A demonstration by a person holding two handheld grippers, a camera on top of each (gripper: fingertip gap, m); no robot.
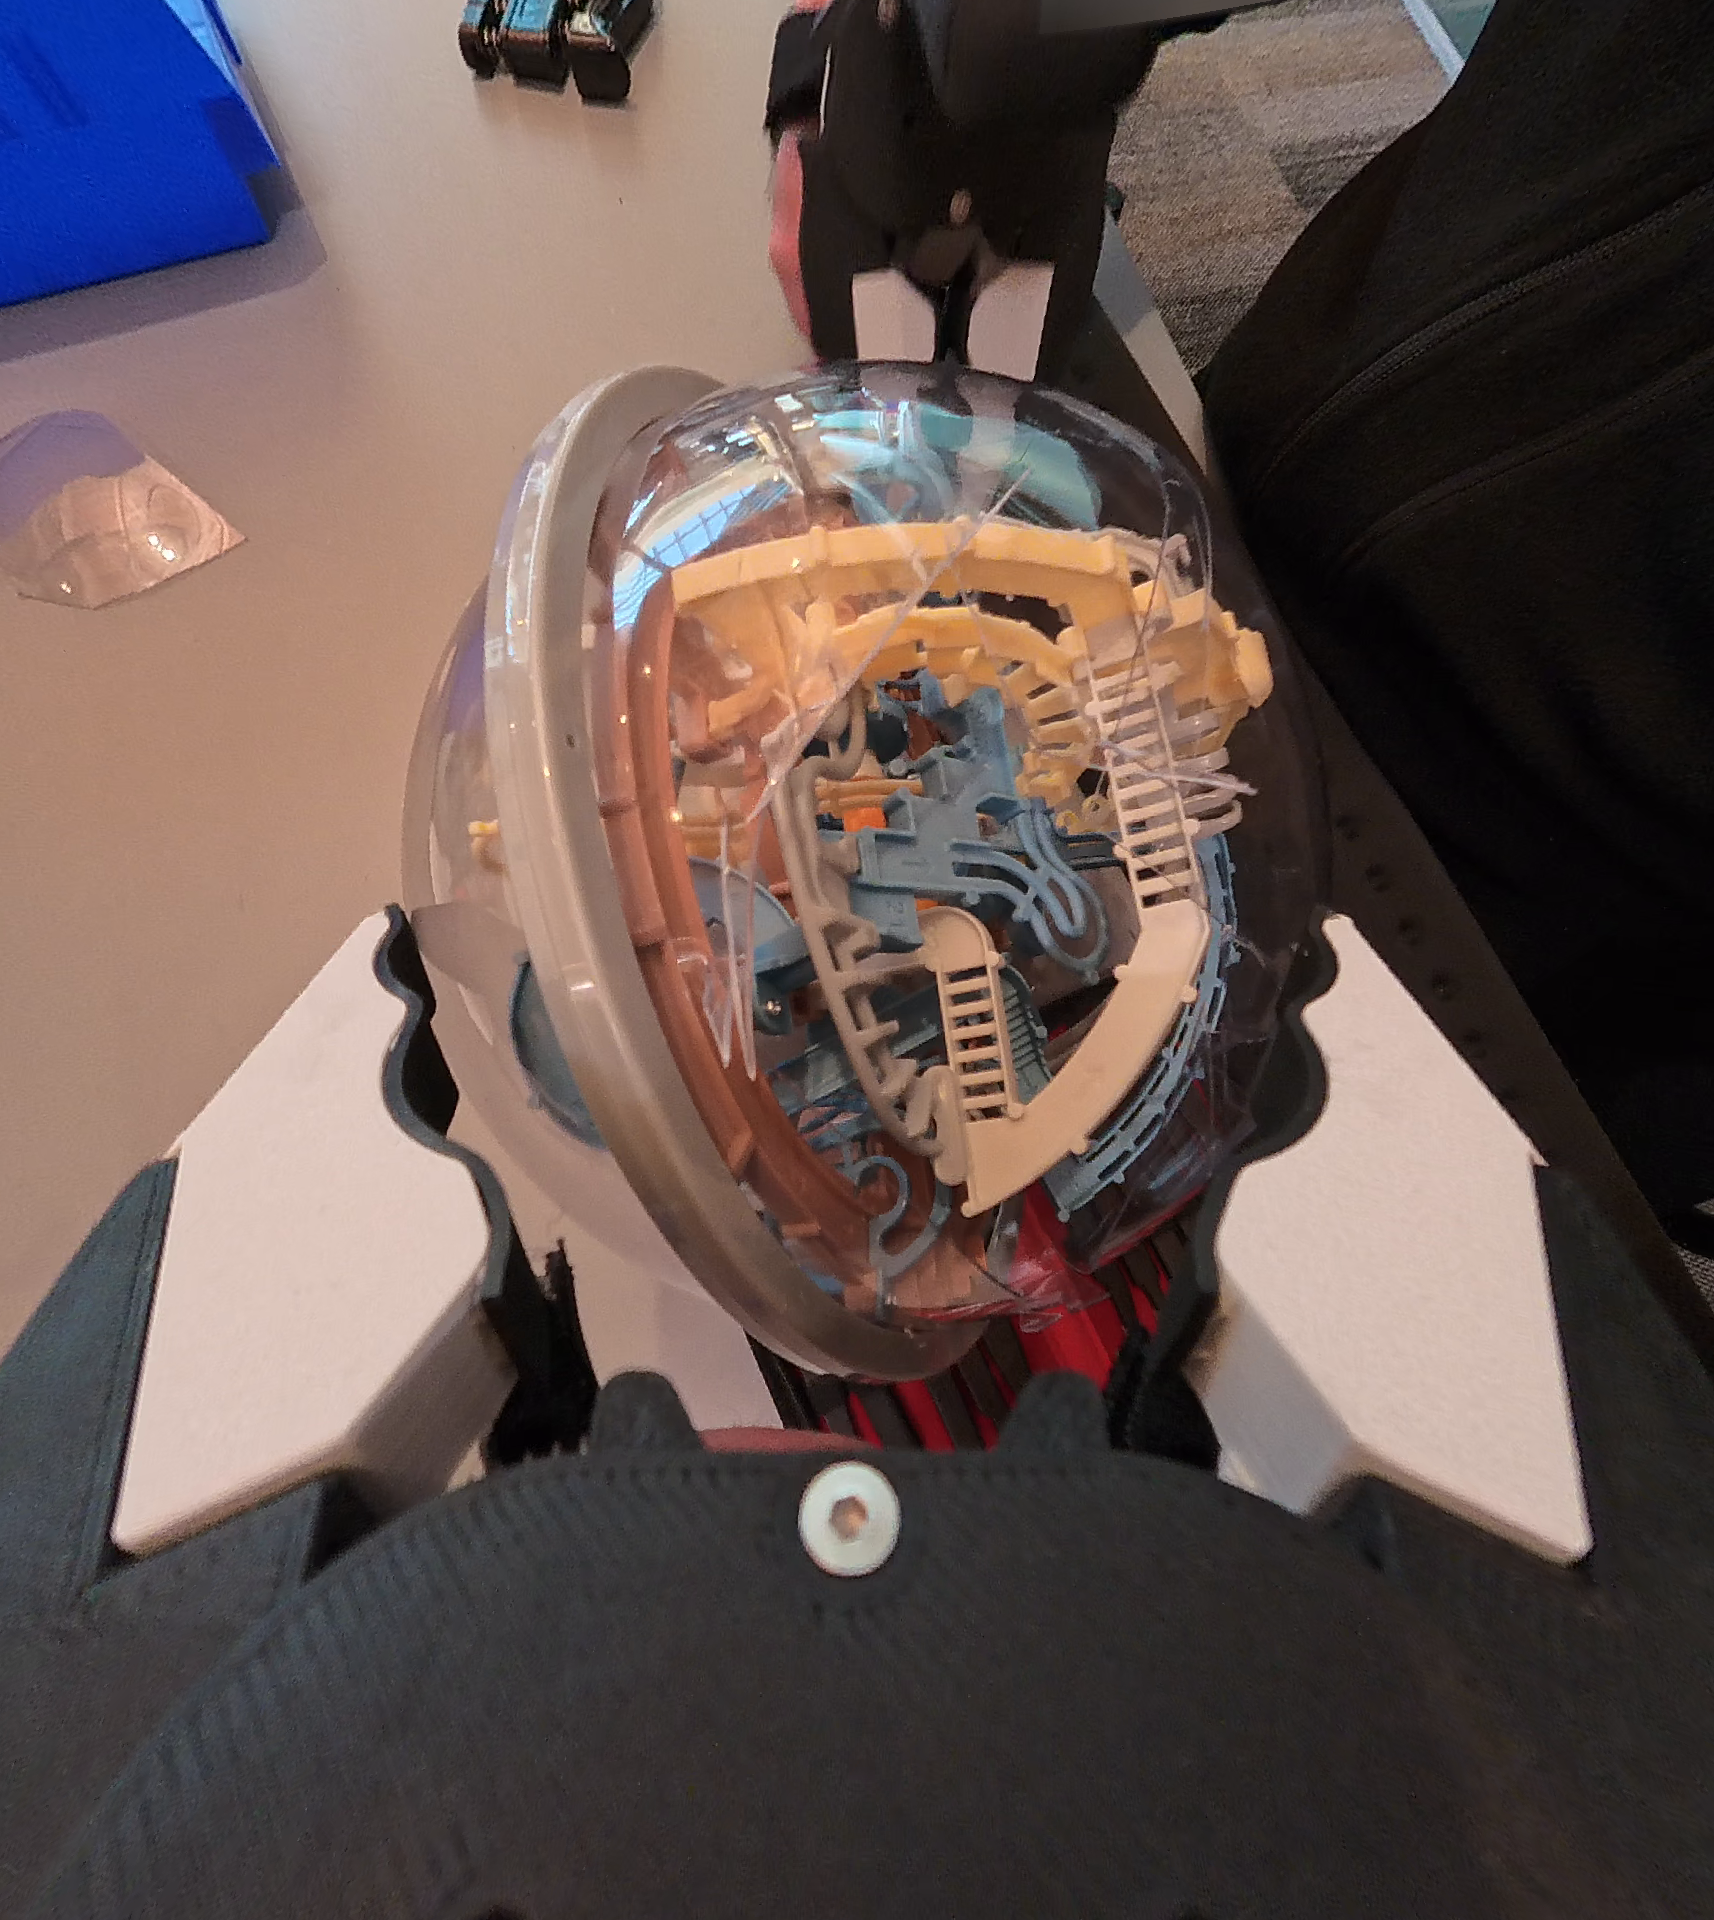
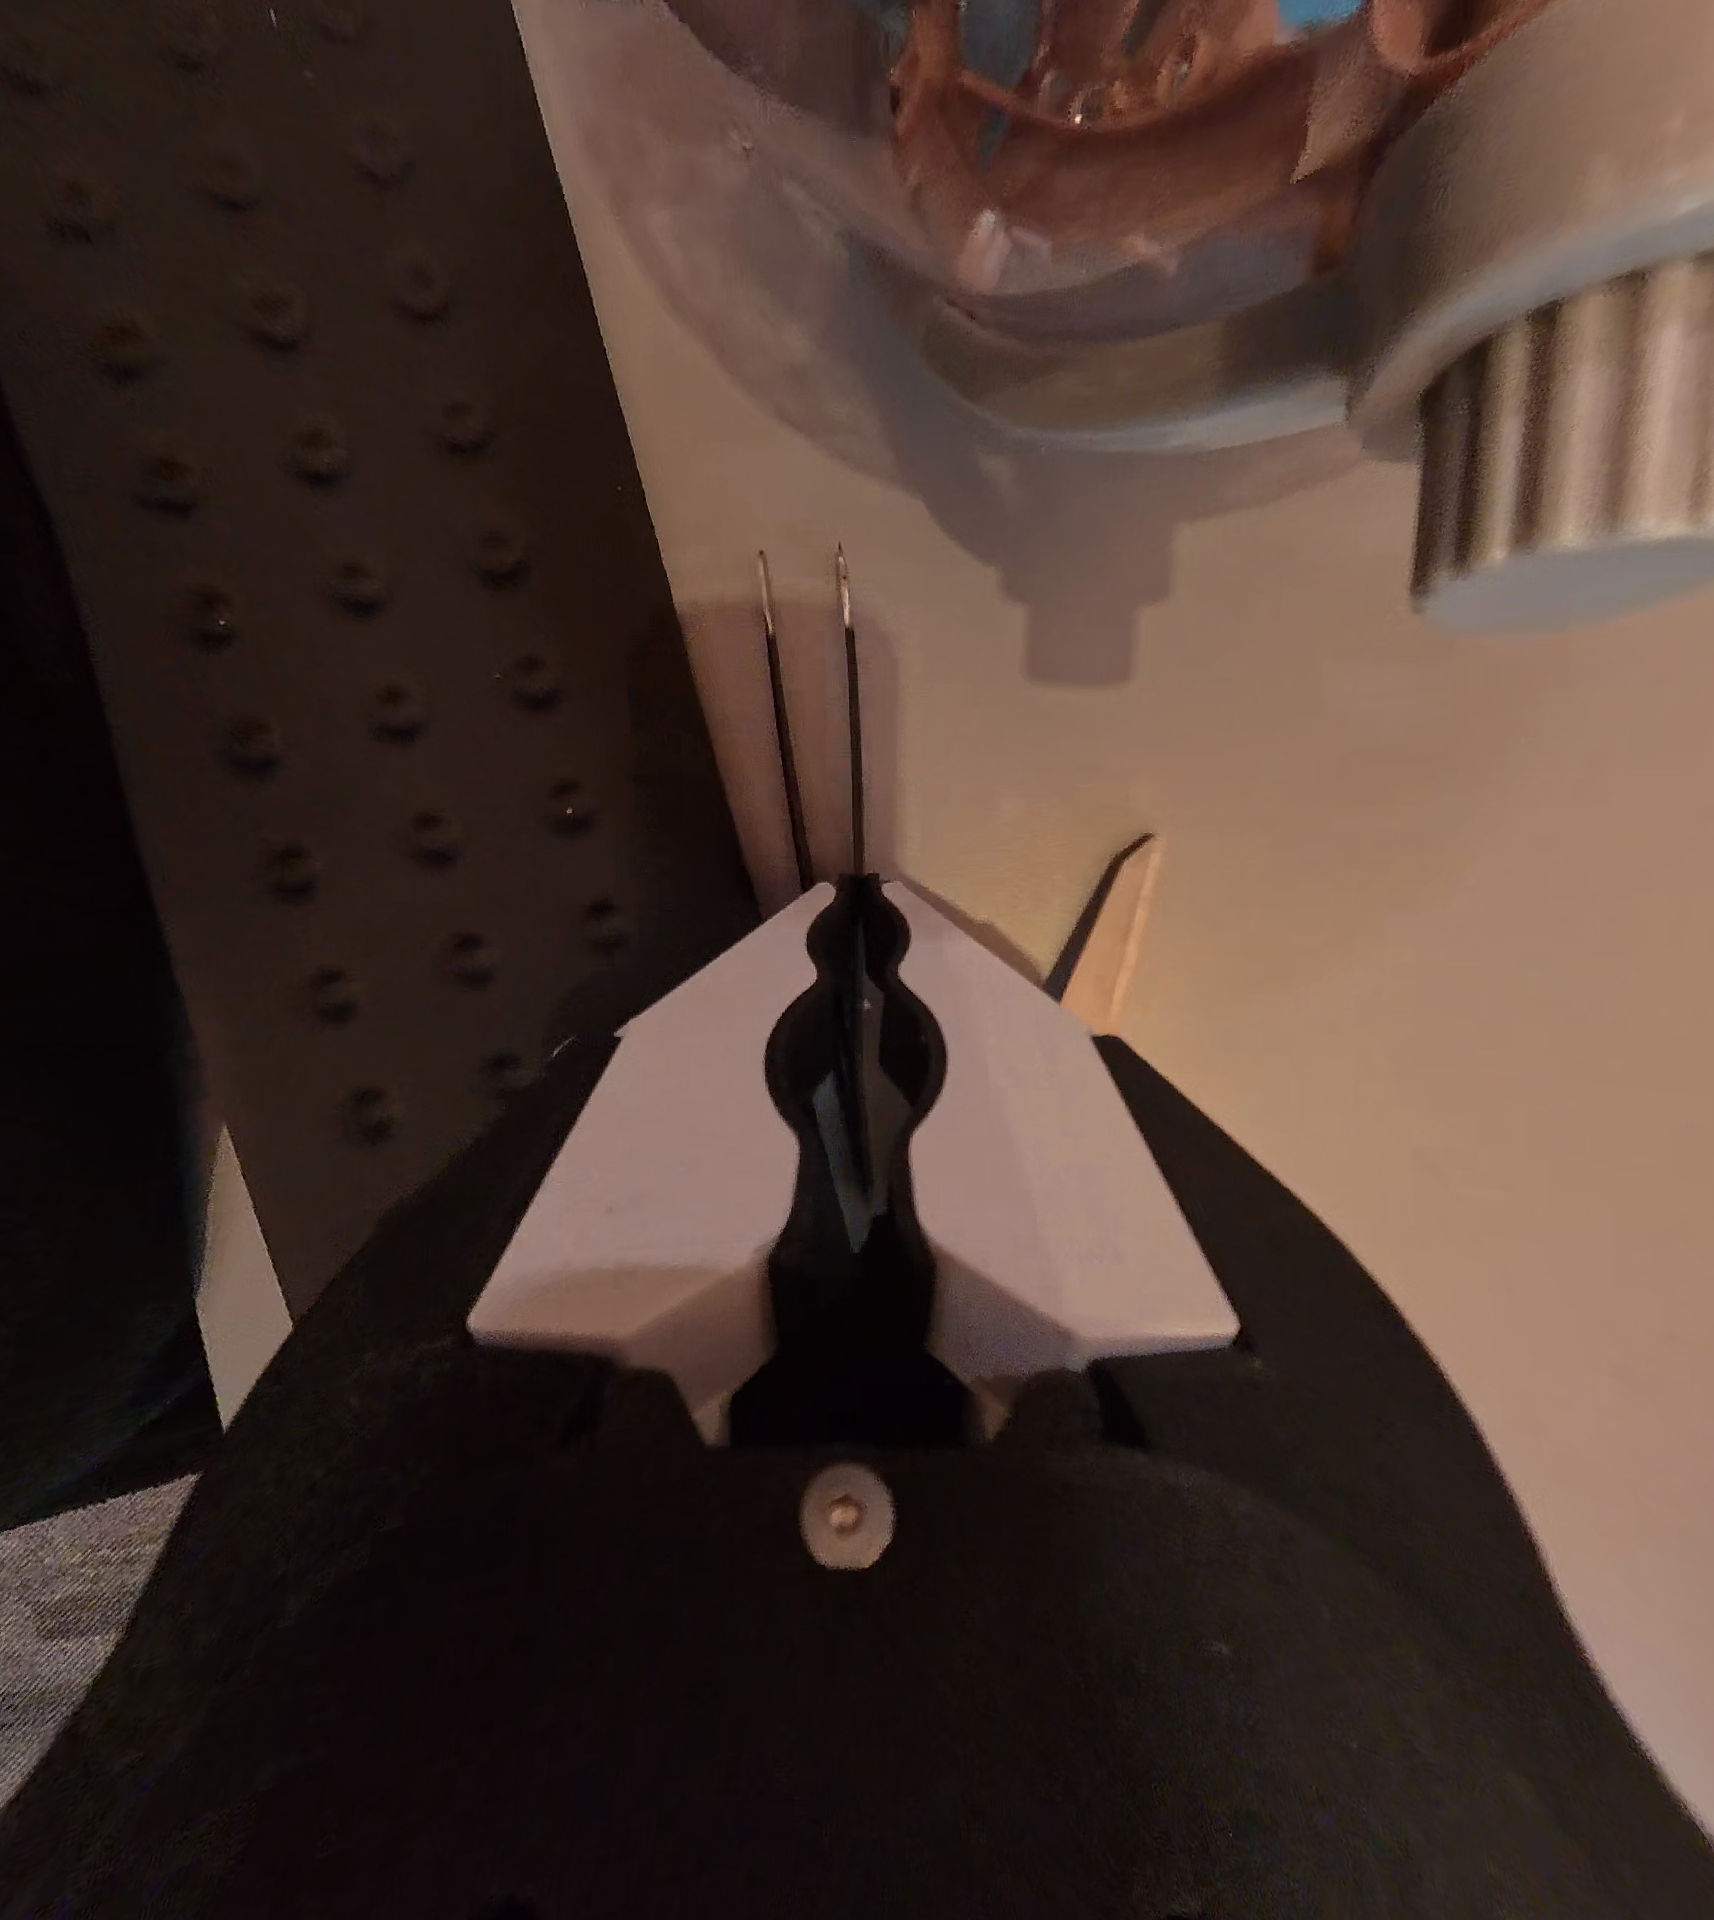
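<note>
1. Two grippers are in my views. My left gripper has its jaws spread wide around a clear plastic maze ball, both fingers pressed against its sides, so it is clamped on the ball.
2. I see the maze ball lifted above the pale table, tilted, with its grey equator ring running diagonally. Cream, blue and brown tracks fill the inside, and the clear shell shows cracks.
3. My right gripper has its fingers pressed together on a pair of thin black tweezers; the two prongs stick out forward, slightly apart at the tips, over the table near its dark perforated edge strip.
4. From the right wrist view, the ball's underside and a ribbed grey knob hang above and to the right of the tweezer tips, apart from them.
5. From the left wrist view, I see the right gripper just behind the ball's far side; I cannot tell whether it touches.
6. Farther off on the table lie a clear plastic piece, a blue bin and some small black objects. A person in dark clothing sits at the right.
</note>
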